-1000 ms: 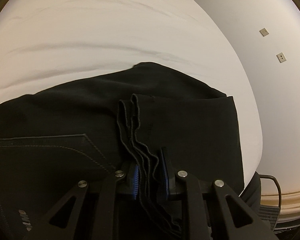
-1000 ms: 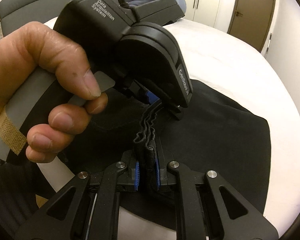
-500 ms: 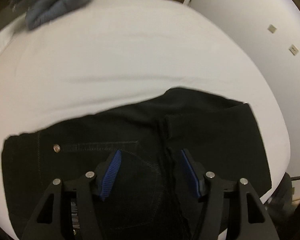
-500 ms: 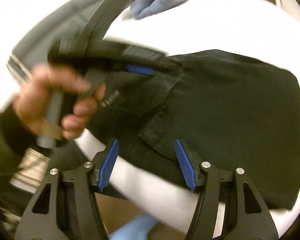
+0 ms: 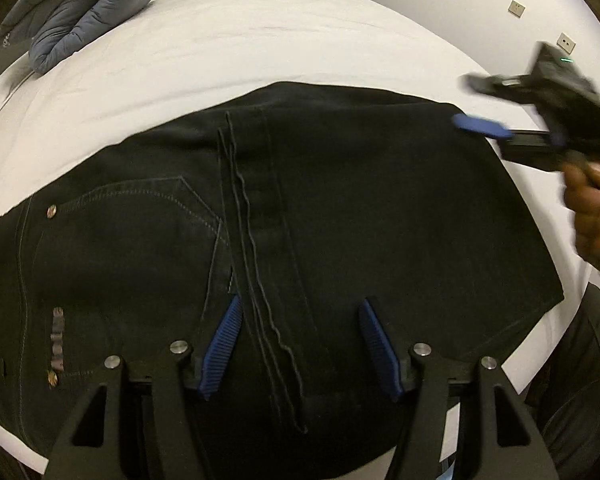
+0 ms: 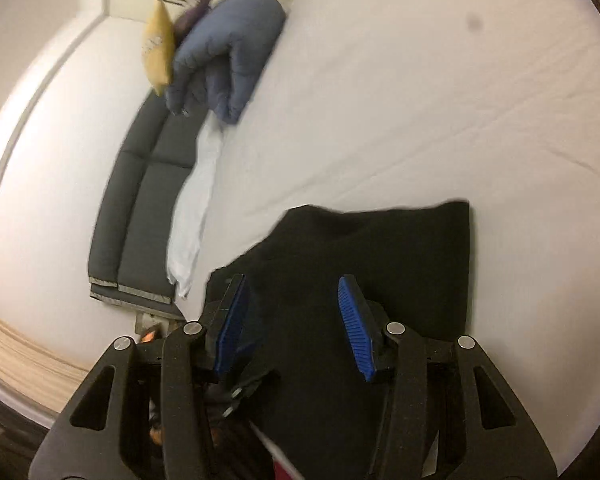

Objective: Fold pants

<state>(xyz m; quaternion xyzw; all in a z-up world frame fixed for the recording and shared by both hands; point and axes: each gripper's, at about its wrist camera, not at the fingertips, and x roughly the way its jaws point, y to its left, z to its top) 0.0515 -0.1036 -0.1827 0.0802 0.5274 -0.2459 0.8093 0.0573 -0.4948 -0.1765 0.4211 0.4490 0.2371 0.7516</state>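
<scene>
Folded pants (image 5: 340,220) lie on white bed (image 5: 260,40); blue duvet (image 5: 80,8) well apart; both grippers' jaws spread, empty.

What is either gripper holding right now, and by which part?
Nothing. The left gripper and right gripper both have open jaws above the folded black pants, which lie loose on the bed.
</scene>
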